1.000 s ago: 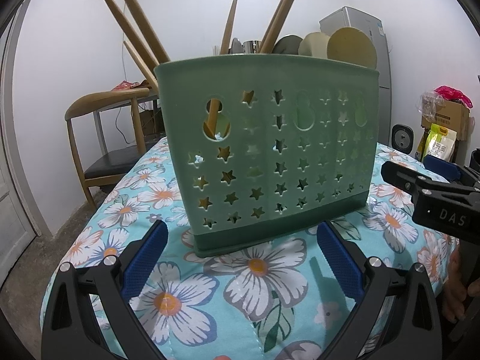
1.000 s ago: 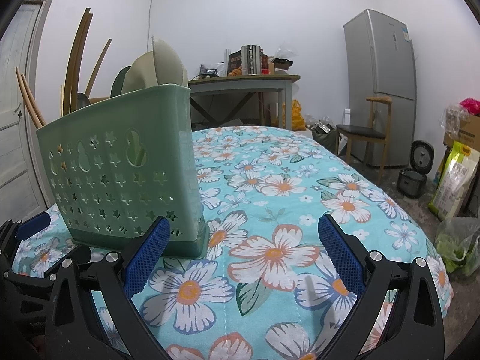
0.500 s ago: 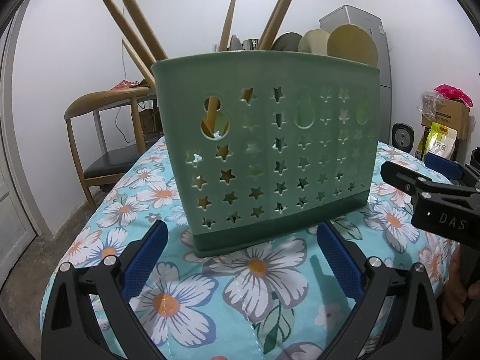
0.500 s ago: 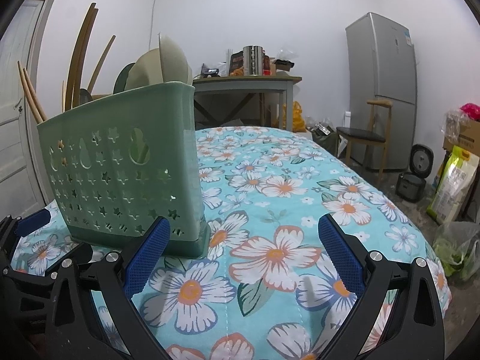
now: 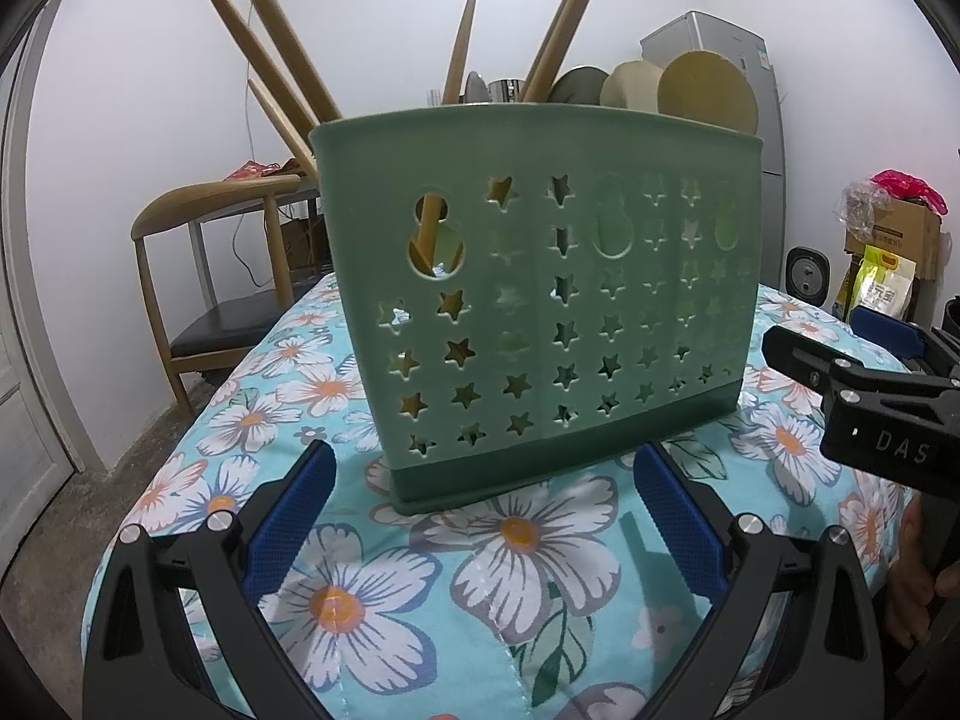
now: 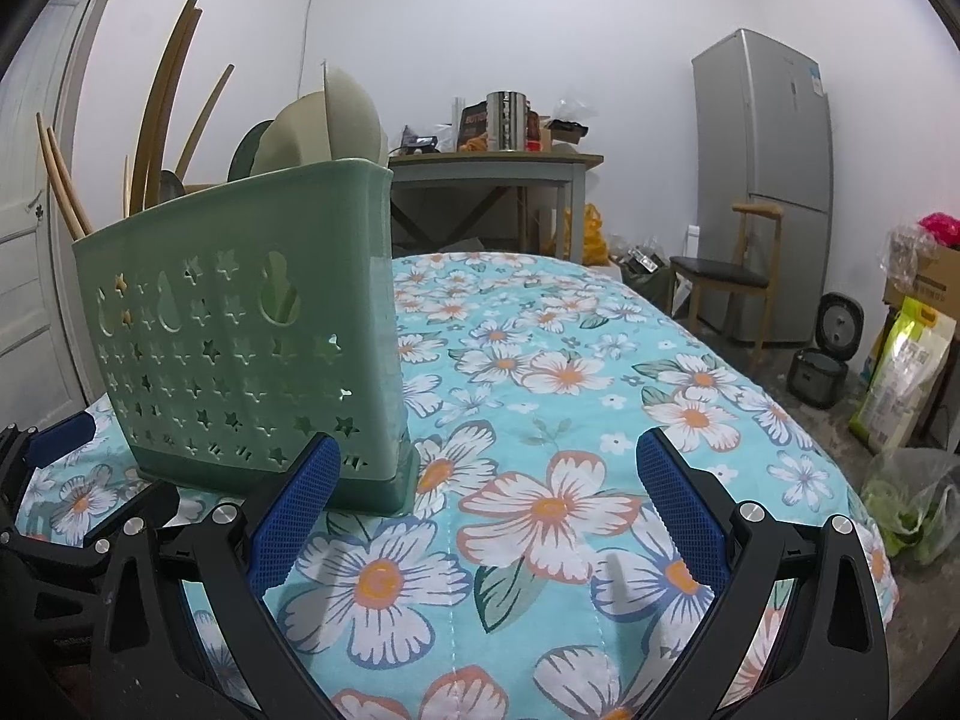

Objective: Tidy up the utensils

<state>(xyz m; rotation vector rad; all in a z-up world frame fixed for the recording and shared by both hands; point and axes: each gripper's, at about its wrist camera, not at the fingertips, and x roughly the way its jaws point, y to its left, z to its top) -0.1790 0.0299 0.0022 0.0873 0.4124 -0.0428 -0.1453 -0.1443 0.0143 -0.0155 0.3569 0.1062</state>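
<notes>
- A floral tablecloth [image 6: 540,360] covers the table in a white-walled room, a grey fridge [image 6: 762,180] at the back.
- The green utensil caddy [image 5: 540,300] stands upright on the cloth, wooden handles [image 5: 264,60] and spoon bowls [image 5: 702,90] poking from its top.
- My left gripper [image 5: 480,516] gapes wide just before it, holding nothing.
- My right gripper [image 6: 486,510], equally spread and empty, sits beside the caddy's end.

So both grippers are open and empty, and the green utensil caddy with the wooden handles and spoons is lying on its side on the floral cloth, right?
Not quite. The green utensil caddy stands upright on the floral cloth, as the left wrist view shows. The rest holds: the left gripper and right gripper are open and empty.
</notes>
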